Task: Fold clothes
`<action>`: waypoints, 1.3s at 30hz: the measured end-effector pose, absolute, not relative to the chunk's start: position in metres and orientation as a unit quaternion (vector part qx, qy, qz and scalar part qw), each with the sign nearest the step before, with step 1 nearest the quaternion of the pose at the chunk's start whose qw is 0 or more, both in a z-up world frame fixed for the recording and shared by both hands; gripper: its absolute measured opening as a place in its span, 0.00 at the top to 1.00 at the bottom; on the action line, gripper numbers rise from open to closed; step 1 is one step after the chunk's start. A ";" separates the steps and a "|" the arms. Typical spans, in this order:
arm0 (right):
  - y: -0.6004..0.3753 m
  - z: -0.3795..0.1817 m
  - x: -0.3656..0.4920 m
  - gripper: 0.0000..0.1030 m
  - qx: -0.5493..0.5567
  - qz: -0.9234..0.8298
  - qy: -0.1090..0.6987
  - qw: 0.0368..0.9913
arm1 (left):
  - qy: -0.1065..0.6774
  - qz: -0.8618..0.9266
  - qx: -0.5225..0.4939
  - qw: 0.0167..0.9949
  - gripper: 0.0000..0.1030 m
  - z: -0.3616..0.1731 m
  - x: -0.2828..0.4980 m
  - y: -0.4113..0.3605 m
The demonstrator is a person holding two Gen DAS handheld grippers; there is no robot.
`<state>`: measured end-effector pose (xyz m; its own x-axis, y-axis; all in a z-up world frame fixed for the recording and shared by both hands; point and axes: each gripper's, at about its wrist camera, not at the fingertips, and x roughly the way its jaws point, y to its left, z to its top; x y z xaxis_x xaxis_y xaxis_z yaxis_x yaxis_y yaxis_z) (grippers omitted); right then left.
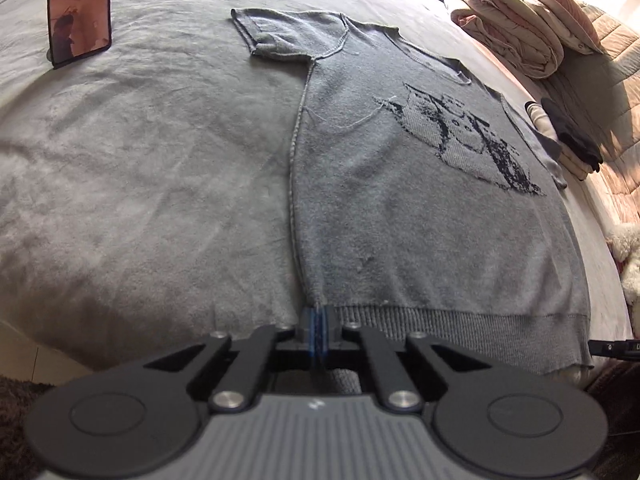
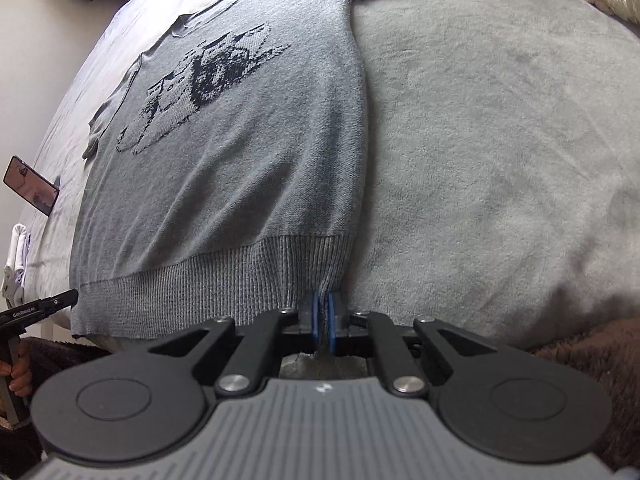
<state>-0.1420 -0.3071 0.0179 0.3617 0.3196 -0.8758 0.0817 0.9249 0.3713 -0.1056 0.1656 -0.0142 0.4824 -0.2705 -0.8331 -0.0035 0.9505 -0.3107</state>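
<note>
The grey knit shirt (image 1: 400,208) lies flat and face up on the bed (image 1: 140,180), spread to full width, one short sleeve (image 1: 276,36) laid out toward the far side. Its ribbed hem (image 2: 192,284) runs along the near edge of the bed; its long axis runs from that hem straight away from both tools toward the collar.

- Left tool (image 1: 318,330): blue pads drawn together on the hem corner at the shirt's left side seam — cloth is pinched between them.
- Right tool (image 2: 323,322): pads nearly closed on the opposite hem corner, with a fold of the ribbing held between them.

Each tool therefore has its own bottom corner; neither is nearer the collar. The shirt extends forward from both grips, so any fold led from the hem would travel away from the person along the long axis — hem toward shoulders. One such scene suits either spreading the shirt flat or beginning a lengthwise fold.

A phone (image 1: 78,12) stands near the far left edge of the bed.
</note>
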 end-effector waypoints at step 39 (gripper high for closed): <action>-0.378 -0.009 0.019 0.63 0.362 0.067 0.486 0.793 | 0.431 -0.055 -0.313 0.845 0.59 -0.040 0.073 0.227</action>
